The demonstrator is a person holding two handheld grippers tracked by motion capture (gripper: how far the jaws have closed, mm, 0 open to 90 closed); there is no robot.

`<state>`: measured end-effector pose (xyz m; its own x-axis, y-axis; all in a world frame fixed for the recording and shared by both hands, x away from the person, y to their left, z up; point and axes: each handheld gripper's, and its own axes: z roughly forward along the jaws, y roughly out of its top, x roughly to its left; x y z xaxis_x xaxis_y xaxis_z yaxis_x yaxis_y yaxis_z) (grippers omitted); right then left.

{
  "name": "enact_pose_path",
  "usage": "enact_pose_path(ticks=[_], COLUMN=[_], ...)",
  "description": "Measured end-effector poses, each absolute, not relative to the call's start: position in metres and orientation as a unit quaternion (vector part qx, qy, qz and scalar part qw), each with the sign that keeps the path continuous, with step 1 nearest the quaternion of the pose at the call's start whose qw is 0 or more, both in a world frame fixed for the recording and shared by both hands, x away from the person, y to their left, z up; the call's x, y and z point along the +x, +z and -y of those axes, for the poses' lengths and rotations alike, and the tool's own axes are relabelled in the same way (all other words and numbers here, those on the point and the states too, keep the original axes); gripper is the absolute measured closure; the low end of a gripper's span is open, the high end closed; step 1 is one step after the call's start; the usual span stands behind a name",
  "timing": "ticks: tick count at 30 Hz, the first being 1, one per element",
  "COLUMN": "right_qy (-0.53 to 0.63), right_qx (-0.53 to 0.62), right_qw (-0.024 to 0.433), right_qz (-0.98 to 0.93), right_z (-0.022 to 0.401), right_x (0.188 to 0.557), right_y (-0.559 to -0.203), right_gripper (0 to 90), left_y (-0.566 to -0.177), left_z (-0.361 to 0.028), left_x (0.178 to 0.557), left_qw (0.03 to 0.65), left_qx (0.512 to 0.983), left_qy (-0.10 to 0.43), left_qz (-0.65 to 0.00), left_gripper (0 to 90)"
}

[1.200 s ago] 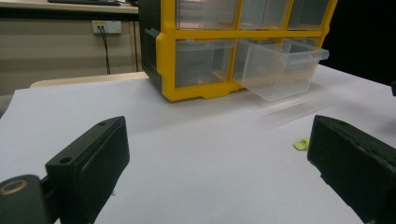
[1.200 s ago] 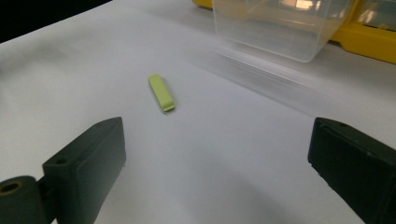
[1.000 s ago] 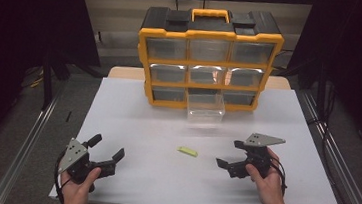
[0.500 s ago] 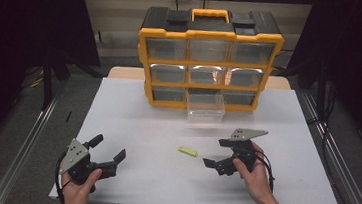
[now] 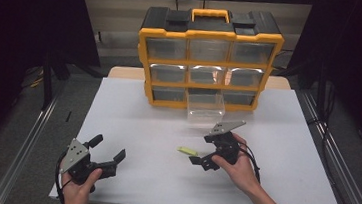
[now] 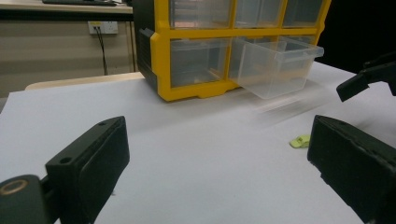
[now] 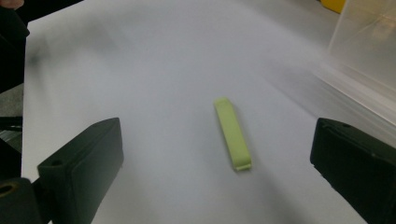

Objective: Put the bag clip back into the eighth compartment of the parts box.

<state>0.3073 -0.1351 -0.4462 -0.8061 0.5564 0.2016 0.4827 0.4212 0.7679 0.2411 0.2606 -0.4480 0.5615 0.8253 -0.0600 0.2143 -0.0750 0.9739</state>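
A small yellow-green flat strip (image 5: 185, 151) lies on the white table, in front of the organizer. My right gripper (image 5: 203, 148) is open just right of it, jaws pointing left toward it. In the right gripper view the strip (image 7: 232, 133) lies on the table ahead, between the two wide-apart jaws of the right gripper (image 7: 212, 184), untouched. My left gripper (image 5: 109, 148) rests open at the table's front left, empty. In the left gripper view the strip (image 6: 299, 140) lies far right, beyond the left gripper (image 6: 217, 175).
A yellow and black organizer (image 5: 208, 59) with clear drawers stands at the back. Its bottom middle drawer (image 5: 206, 108) is pulled out and looks empty. The white table top (image 5: 132, 122) ends in metal rails at both sides.
My right gripper has moved left and slightly forward, closing in on the yellow-green strip. The left gripper has stayed where it was.
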Motion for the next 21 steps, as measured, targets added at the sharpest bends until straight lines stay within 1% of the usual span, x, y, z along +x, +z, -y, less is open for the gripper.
enact_pose_path(ticks=[6,8,9,11,17,21], right_qy=[0.42,0.411,0.406,0.398,0.369,0.348], right_qx=[0.301,0.295,0.294,0.29,0.281,0.283], right_qw=[0.022,0.015,0.016,0.015,0.001,-0.011], right_qz=[-0.856,-0.862,-0.865,-0.87,-0.886,-0.894], right_z=[0.125,0.123,0.122,0.12,0.118,0.113], right_x=[0.317,0.32,0.322,0.325,0.333,0.337], right_y=[-0.447,-0.448,-0.447,-0.447,-0.442,-0.441], right_gripper=[2.7,3.4,4.1,5.0,12.3,13.6], left_y=[-0.448,-0.447,-0.448,-0.448,-0.448,-0.448], left_z=[-0.26,-0.261,-0.26,-0.261,-0.26,-0.26], left_x=[0.241,0.241,0.241,0.241,0.241,0.241], left_qw=[0.565,0.561,0.565,0.561,0.562,0.561], left_qx=[0.681,0.681,0.682,0.684,0.682,0.683], left_qy=[0.269,0.276,0.269,0.273,0.273,0.271], left_qz=[-0.38,-0.38,-0.38,-0.379,-0.379,-0.38], left_gripper=[5.7,5.7,5.7,5.7,5.7,5.7])
